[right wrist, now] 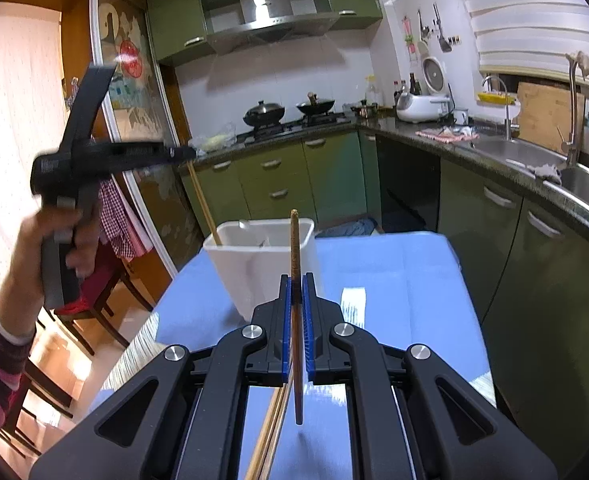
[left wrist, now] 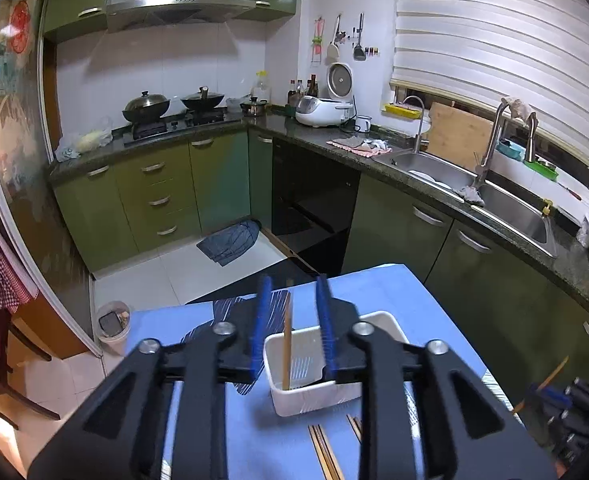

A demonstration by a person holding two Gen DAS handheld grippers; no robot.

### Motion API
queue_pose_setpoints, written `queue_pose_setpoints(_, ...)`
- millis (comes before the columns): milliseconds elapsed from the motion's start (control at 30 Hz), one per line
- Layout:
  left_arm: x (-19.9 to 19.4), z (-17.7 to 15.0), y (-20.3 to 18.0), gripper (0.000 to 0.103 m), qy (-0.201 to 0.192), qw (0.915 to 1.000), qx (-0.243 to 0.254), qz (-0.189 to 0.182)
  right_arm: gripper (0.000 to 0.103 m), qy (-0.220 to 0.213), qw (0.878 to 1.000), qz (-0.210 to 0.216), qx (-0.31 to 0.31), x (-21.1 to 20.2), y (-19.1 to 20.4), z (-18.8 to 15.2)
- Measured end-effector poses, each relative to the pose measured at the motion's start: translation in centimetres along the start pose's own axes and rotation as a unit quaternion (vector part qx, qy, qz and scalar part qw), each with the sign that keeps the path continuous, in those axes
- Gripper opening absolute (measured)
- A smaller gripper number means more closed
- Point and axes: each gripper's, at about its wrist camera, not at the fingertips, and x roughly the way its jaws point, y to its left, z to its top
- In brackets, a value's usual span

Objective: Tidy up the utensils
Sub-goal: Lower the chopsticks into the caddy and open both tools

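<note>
Chopsticks: one [left wrist: 287, 344] stands in white bin [left wrist: 390, 324] near far end of surface [left wrist: 374, 284], between spread left hand-held gripper [left wrist: 294, 320] pads. Right hand-held gripper [right wrist: 297, 292] pinches dark chopstick [right wrist: 295, 236], upright, short of bin. Several more [left wrist: 326, 452] lie loose at near edge. Task judged early; most left.

A blue cloth [left wrist: 394, 292] covers the table. Two lidded woks [left wrist: 146, 105] sit on the gas hob beneath the range hood [left wrist: 174, 4]. A white rice cooker [left wrist: 324, 110] stands open near the double sink [left wrist: 506, 204]. A bin [left wrist: 112, 326], possibly for waste, stands on the floor.
</note>
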Motion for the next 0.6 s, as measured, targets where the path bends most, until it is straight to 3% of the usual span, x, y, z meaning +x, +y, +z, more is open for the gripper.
queue_pose_setpoints(100,-1.1,-0.3,0.3,0.025,-0.005,1.0000,-0.002,-0.006,0.006,-0.020,1.000,-0.001,-0.002,-0.5,0.1,1.9)
queue_pose_setpoints(200,-2.5,-0.6,0.6,0.037,-0.016,0.9999,0.000,-0.002,0.006,-0.050,0.999,0.001,-0.005,-1.2,0.8,4.5)
queue_pose_setpoints(367,-4.2,-1.2,0.7,0.037,-0.023,0.9997,0.010,0.001,0.006,-0.106,0.994,-0.001,-0.004,-1.0,2.0,9.9)
queue_pose_setpoints(500,-4.8,-2.0,0.7,0.037,-0.017,0.9997,0.015,-0.004,0.006,-0.130,0.991,-0.006,0.007,1.5,2.2,13.6)
queue_pose_setpoints(600,-5.2,-2.6,1.0,0.039,-0.012,0.9997,0.019,-0.006,0.006,-0.122,0.992,-0.017,0.009,4.3,2.2,14.8)
